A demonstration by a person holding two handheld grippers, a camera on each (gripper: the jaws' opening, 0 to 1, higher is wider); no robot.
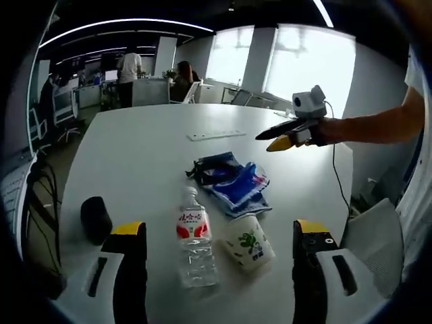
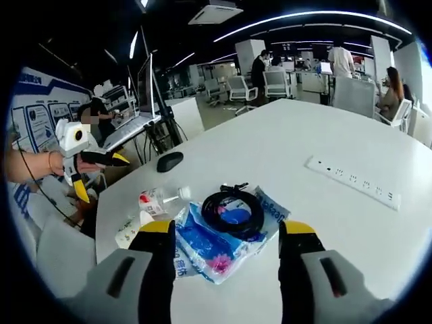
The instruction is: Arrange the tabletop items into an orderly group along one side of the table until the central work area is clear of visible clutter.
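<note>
On the white table (image 1: 142,145) a clear water bottle (image 1: 194,243) with a red label lies on its side. A white paper cup (image 1: 248,244) with a green print is tipped over beside it. Behind them a blue packet (image 1: 239,189) carries a black cable coil (image 1: 212,169). A black mouse (image 1: 96,217) sits to the left. My left gripper (image 1: 219,227) is open just short of the bottle and cup. My right gripper (image 2: 228,226) is open over the blue packet (image 2: 216,250) and cable coil (image 2: 233,209). Bottle (image 2: 158,199), cup (image 2: 131,229) and mouse (image 2: 169,160) lie beyond.
A white power strip (image 1: 216,134) lies farther up the table, also visible at the right (image 2: 354,181). The right gripper (image 1: 277,138) hovers over the table's far right, and the left gripper (image 2: 98,172) shows at the left. Office chairs (image 2: 239,88), desks and people stand behind.
</note>
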